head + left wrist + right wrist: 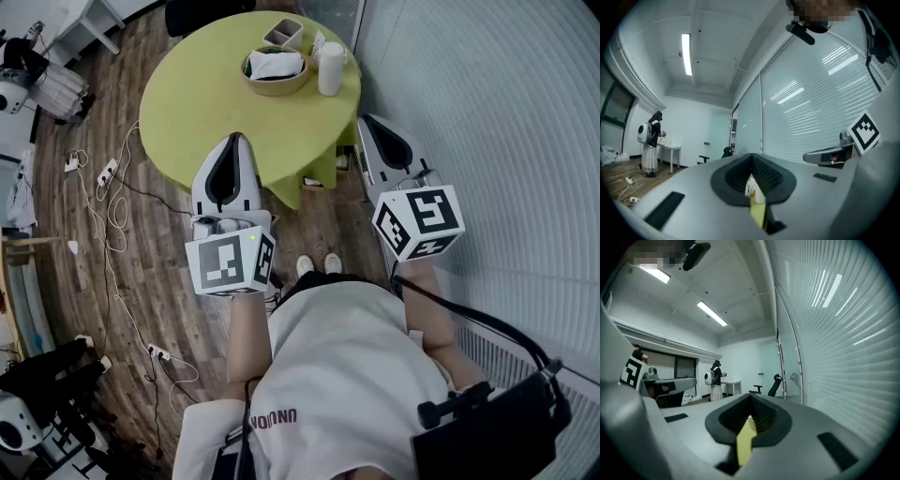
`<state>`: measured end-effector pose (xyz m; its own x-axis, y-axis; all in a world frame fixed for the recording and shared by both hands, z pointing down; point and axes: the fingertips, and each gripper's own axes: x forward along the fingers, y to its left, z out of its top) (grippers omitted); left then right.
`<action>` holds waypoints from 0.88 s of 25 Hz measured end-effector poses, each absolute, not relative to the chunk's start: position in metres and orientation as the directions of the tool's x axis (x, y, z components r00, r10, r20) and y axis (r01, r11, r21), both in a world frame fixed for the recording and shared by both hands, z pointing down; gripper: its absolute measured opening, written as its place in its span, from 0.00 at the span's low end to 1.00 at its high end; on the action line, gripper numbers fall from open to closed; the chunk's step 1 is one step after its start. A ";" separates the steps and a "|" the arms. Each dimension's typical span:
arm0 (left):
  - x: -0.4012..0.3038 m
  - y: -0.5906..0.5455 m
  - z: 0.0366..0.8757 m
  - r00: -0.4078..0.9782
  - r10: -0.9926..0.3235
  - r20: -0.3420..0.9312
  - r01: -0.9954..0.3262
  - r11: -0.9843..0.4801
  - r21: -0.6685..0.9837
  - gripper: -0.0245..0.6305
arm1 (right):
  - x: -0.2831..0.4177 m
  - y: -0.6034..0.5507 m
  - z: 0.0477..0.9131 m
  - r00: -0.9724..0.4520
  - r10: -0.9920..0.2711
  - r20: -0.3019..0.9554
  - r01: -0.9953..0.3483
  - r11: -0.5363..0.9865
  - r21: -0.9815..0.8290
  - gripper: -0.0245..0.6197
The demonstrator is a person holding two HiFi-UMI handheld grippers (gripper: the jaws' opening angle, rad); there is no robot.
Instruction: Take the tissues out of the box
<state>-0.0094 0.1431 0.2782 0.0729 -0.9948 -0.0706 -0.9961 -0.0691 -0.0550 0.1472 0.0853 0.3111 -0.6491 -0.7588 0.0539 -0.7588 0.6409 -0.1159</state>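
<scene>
On the far side of the round green table (206, 103) stands a tan round tissue holder (275, 82), with white tissues (276, 64) showing at its top. Both grippers are held up near my body, short of the table and well apart from the holder. The left gripper (234, 142) points at the table's near edge, its jaws shut with nothing between them; in the left gripper view (752, 160) only a sliver of green table shows past them. The right gripper (367, 124) hangs beside the table's right edge, likewise shut and empty in the right gripper view (751, 403).
A white cylinder (330, 67) and a small grey divided box (283, 33) stand next to the holder. Cables and power strips (108, 173) lie on the wooden floor at left. A slatted glass wall (487, 112) runs close on the right. Far off, a person (650, 143) stands at a white desk.
</scene>
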 end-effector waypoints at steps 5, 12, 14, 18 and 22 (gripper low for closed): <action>-0.006 0.139 0.282 0.077 -0.995 -0.063 -0.995 -0.073 -0.070 0.06 | 0.147 0.081 0.314 -0.652 -0.756 0.057 -0.756 0.644 -0.118 0.07; -0.010 0.138 0.286 0.075 -0.996 -0.058 -0.995 -0.070 -0.069 0.06 | 0.144 0.081 0.319 -0.655 -0.753 0.064 -0.753 0.645 -0.132 0.07; -0.010 0.137 0.288 0.075 -0.996 -0.055 -0.995 -0.071 -0.071 0.06 | 0.143 0.079 0.321 -0.657 -0.751 0.065 -0.750 0.644 -0.149 0.07; -0.009 0.137 0.290 0.086 -0.996 -0.037 -0.992 -0.082 -0.096 0.06 | 0.142 0.077 0.326 -0.656 -0.752 0.070 -0.750 0.638 -0.173 0.07; -0.013 0.148 0.291 0.102 -0.995 -0.016 -0.985 -0.099 -0.138 0.06 | 0.137 0.089 0.327 -0.643 -0.760 0.090 -0.763 0.626 -0.160 0.07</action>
<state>-0.0132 0.1480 0.2914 0.1025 -0.9946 -0.0160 -0.9855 -0.0993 -0.1376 0.1366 0.0894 0.3269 -0.6432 -0.7604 0.0898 -0.7629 0.6263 -0.1604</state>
